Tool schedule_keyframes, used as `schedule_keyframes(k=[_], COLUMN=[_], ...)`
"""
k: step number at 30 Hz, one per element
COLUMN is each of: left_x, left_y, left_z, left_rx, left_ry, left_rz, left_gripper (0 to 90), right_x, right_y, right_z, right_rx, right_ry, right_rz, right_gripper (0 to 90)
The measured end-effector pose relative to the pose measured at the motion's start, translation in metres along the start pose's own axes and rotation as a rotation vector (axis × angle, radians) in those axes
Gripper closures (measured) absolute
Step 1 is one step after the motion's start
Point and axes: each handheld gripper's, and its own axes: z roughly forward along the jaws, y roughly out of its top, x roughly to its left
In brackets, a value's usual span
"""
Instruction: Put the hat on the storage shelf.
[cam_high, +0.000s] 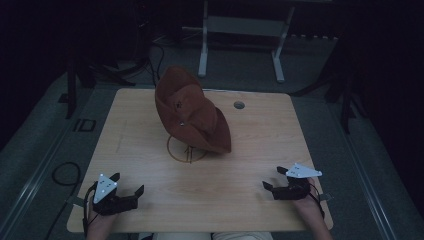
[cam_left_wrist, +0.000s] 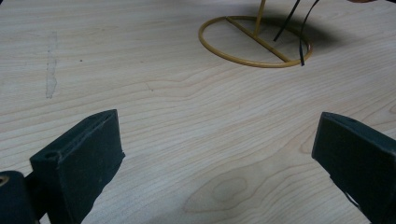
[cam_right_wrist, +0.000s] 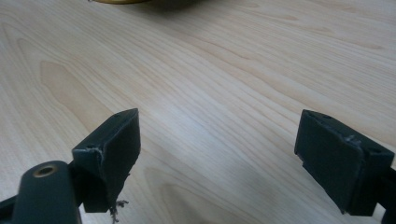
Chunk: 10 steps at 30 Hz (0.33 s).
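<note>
A brown hat (cam_high: 192, 112) sits tilted on a thin yellow wire stand (cam_high: 186, 148) near the middle of the light wooden tabletop (cam_high: 150, 115), its crown leaning toward 11 o'clock and its brim dipping toward 4 o'clock. The stand's round base ring lies flat on the wood, and in the left gripper view two thin dark cords (cam_left_wrist: 294, 18) hang down over that ring (cam_left_wrist: 254, 42). The left gripper (cam_high: 127, 185) rests at about 7 o'clock near the tabletop's front edge, its fingers (cam_left_wrist: 84, 163) spread wide apart with only bare wood between them. The right gripper (cam_high: 275, 178) rests at about 5 o'clock, its fingers (cam_right_wrist: 112, 149) likewise spread wide and holding nothing. Both grippers are well apart from the hat. A small round grommet (cam_high: 239, 105) is set in the tabletop at roughly 1 o'clock, beyond the hat.
</note>
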Motion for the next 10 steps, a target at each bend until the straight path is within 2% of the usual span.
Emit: schedule_keyframes(k=[10], left_x=[-0.0006], left_y=[-0.0007], left_z=[-0.0013], left_rx=[0.0], left_ry=[-0.001], left_rz=[-0.006], left_gripper=[2.2], right_x=[-0.0023], right_y=[-0.0018], right_z=[0.0003], right_rx=[-0.009], right_ry=[0.002], right_rz=[-0.008], right_gripper=[14.1])
